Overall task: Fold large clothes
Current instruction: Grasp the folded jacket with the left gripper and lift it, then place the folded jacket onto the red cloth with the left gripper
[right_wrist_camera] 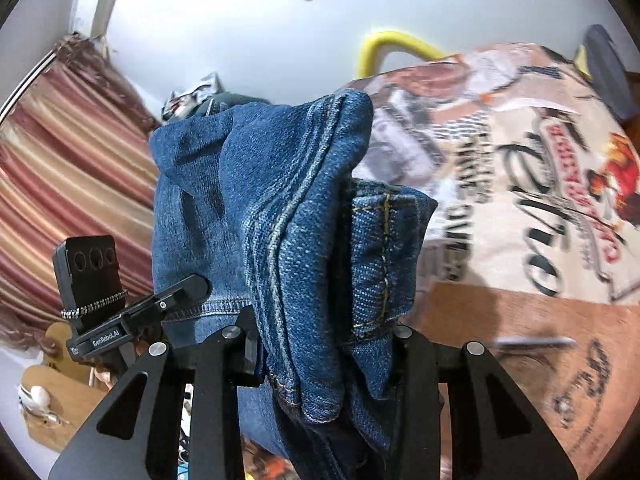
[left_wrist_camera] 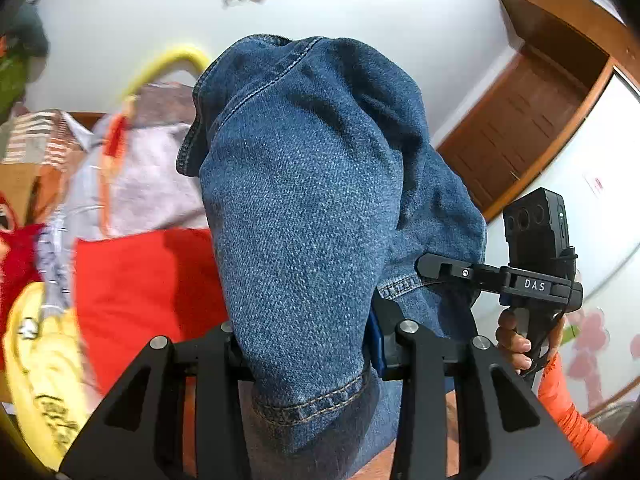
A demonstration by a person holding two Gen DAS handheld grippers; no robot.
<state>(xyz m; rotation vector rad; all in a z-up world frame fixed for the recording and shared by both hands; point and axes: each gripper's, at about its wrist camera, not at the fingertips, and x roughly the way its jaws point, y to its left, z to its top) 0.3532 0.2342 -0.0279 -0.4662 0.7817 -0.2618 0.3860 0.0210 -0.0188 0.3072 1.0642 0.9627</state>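
A pair of blue denim jeans (left_wrist_camera: pixel 304 208) is held up in the air and fills the middle of both views. My left gripper (left_wrist_camera: pixel 316 344) is shut on a bunched hem and seam of the jeans. My right gripper (right_wrist_camera: pixel 324 340) is shut on another thick fold of the jeans (right_wrist_camera: pixel 280 216) with a stitched hem. In the left wrist view the right gripper (left_wrist_camera: pixel 440 270) shows at the right, clamped on the denim, with a hand on its handle. In the right wrist view the left gripper (right_wrist_camera: pixel 192 286) shows at the left on the denim.
A pile of clothes lies behind: a red cloth (left_wrist_camera: pixel 148 292), a lilac garment (left_wrist_camera: pixel 156 176), a yellow printed item (left_wrist_camera: pixel 44 372). A printed bedsheet (right_wrist_camera: pixel 520 168) and wooden surface (right_wrist_camera: pixel 520 340) lie right. A striped curtain (right_wrist_camera: pixel 68 184), white wall and wooden door (left_wrist_camera: pixel 528 120) surround.
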